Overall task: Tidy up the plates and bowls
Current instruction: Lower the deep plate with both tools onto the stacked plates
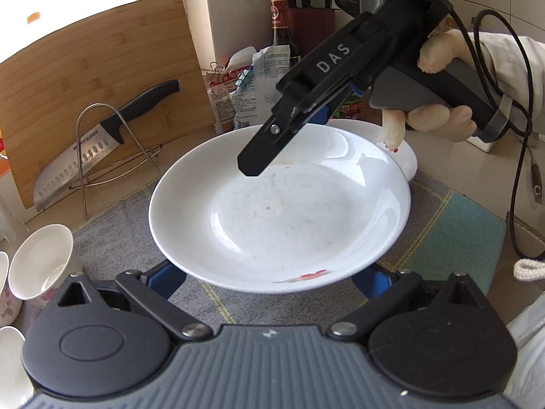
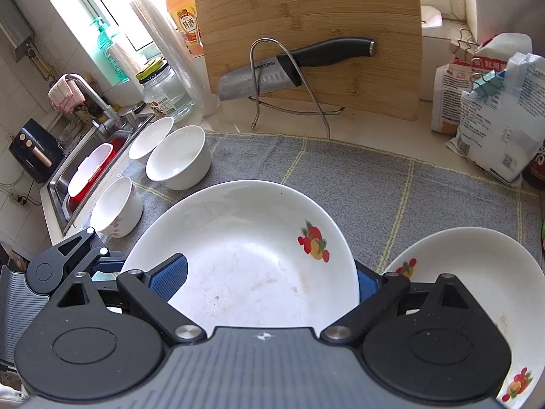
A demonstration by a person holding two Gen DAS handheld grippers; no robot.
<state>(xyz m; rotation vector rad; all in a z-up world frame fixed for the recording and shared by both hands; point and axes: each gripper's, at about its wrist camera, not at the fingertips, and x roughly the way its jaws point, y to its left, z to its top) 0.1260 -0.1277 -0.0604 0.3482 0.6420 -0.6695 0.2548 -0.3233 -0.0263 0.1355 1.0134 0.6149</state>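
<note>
At the far left, three white bowls stood close together on the grey cloth near the sink, so there was little free room on that side. Next came the left tongs, their jaws wide apart and both fingers running under the near rim of the fruit-printed plate. The plate seemed to rest on those fingers, clear of the cloth, and was not pinched. The right tongs met the plate from the other side, also spread wide. One blue pad lay over the plate's inside and the other was half hidden behind its rim (no pad could be seen pressing). The plate was round, so it had no long axis to line up. What probably mattered was the second plate, which lay flat just to the right with a narrow gap, nearer the right hand. It looked like the likely place to stack. Beyond both plates the cloth was bare up to the cutting board and the knife on its wire stand. Clipped bags closed off the far right corner.
</note>
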